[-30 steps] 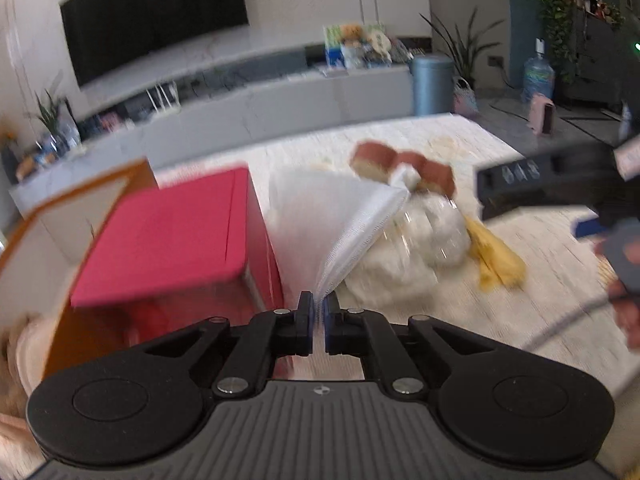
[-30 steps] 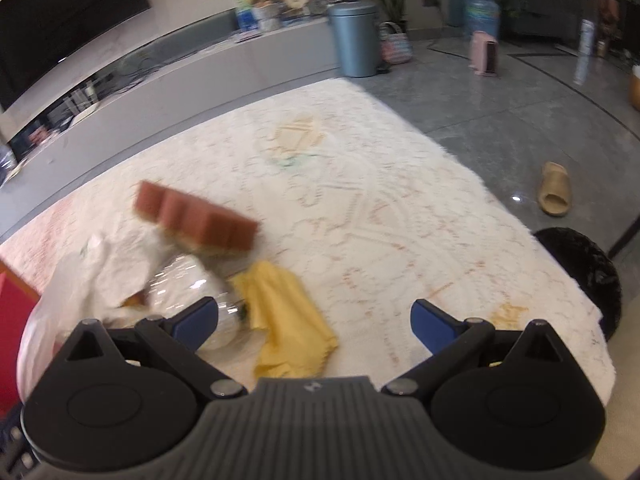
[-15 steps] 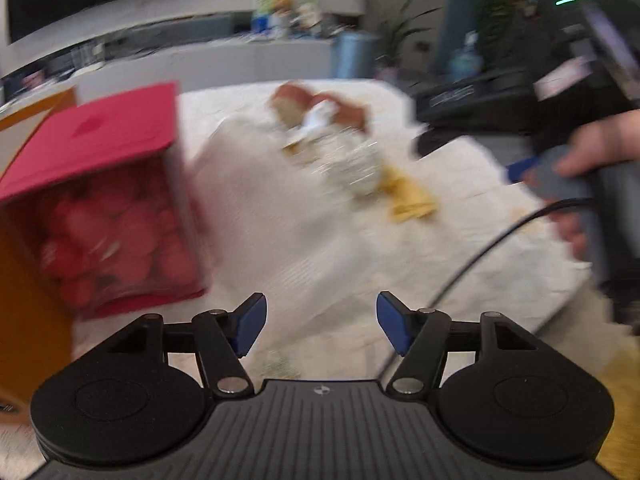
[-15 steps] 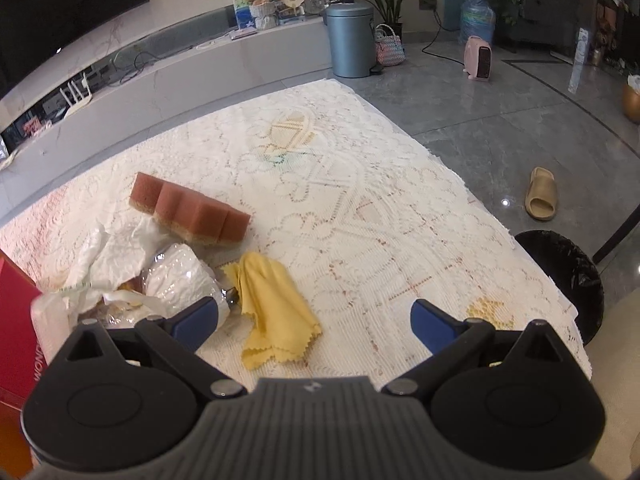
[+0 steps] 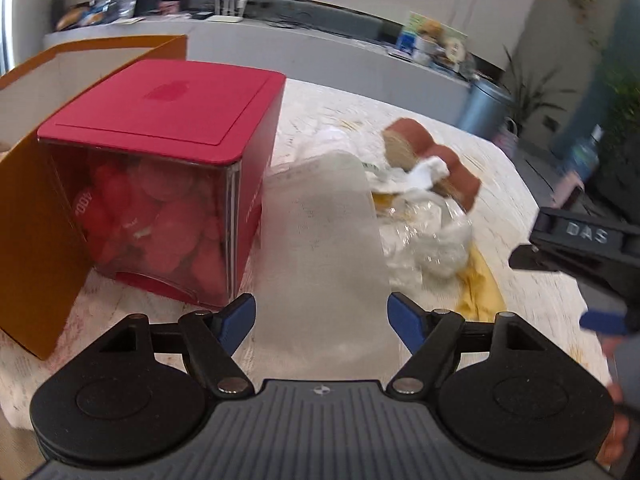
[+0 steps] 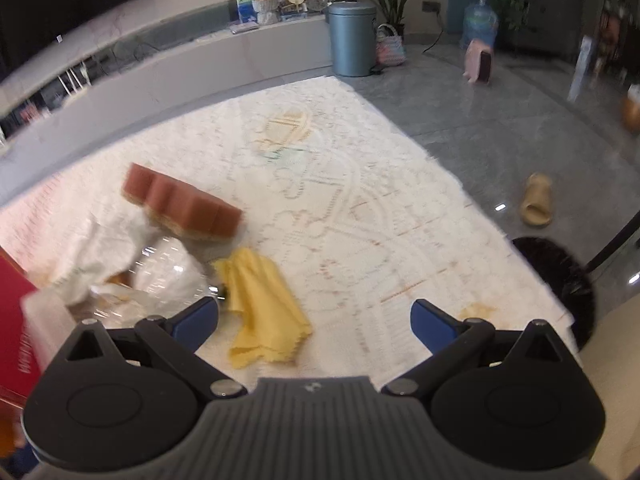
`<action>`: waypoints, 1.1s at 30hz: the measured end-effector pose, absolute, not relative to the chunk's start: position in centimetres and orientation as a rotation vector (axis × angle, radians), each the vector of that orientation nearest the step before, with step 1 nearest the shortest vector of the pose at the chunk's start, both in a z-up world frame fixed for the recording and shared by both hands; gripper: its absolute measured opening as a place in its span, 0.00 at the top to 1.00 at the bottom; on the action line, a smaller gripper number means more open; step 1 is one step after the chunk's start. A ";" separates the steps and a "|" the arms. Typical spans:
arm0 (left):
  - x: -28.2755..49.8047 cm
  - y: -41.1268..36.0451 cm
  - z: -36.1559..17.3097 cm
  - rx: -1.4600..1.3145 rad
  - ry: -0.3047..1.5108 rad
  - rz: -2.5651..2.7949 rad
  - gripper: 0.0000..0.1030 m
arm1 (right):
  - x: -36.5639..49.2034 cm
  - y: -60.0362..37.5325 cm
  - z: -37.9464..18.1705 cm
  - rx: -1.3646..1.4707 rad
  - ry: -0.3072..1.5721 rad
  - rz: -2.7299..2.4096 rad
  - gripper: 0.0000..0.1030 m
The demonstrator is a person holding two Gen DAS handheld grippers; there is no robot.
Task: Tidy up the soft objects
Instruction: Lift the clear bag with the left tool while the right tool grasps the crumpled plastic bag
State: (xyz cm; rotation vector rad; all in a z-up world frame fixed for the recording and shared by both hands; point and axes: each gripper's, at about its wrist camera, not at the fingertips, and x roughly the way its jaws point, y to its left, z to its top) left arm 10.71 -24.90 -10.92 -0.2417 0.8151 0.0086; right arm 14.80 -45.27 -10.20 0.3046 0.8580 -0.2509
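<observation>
A white mesh cloth [image 5: 324, 248] lies on the lace tablecloth [image 6: 360, 200], right beside a red box [image 5: 160, 128] with a clear front and red soft pieces inside. My left gripper [image 5: 322, 312] is just behind the cloth. Its jaws are opening and the pads stand off the cloth on both sides. Beyond it are a brown sponge [image 5: 436, 156], crumpled clear plastic [image 5: 424, 236] and a yellow cloth [image 5: 480, 284]. My right gripper [image 6: 314, 318] is open and holds nothing. It hovers with the yellow cloth [image 6: 260, 308] by its left finger and the sponge [image 6: 180, 200] further off.
An open orange box [image 5: 36, 216] stands behind and left of the red box. A hand [image 5: 624, 360] holding the other gripper fills the right edge of the left wrist view. The table's right edge drops to a grey floor with a black stool [image 6: 560, 280] and a slipper [image 6: 536, 200].
The left gripper was shut on the white mesh cloth and has let it go. Its jaws have spread wide and it has rolled. The cloth now lies by the red box. The right gripper has stayed put.
</observation>
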 end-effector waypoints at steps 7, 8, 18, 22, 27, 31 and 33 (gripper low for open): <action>12.9 -26.7 -12.0 -0.194 0.875 0.011 0.14 | 15.0 -45.0 -10.3 0.293 0.860 -0.236 0.03; 13.0 -26.8 -12.2 -0.185 0.875 0.029 0.14 | 15.0 -45.1 -10.3 0.294 0.860 -0.235 0.03; 12.2 -25.0 -13.6 -0.288 0.821 0.046 0.13 | 15.2 -45.2 -10.8 0.285 0.882 -0.257 0.02; 11.0 -23.4 -14.0 -0.371 0.766 -0.050 0.16 | 15.2 -45.2 -10.9 0.284 0.892 -0.258 0.02; 11.3 -23.7 -13.7 -0.289 0.788 -0.019 0.66 | 15.2 -45.2 -10.9 0.279 0.899 -0.265 0.02; 11.1 -24.7 -13.6 -0.174 0.790 -0.012 0.88 | 15.2 -45.0 -10.9 0.269 0.900 -0.261 0.02; 10.9 -24.6 -13.4 -0.155 0.804 -0.037 0.96 | 15.2 -45.0 -11.0 0.266 0.901 -0.257 0.02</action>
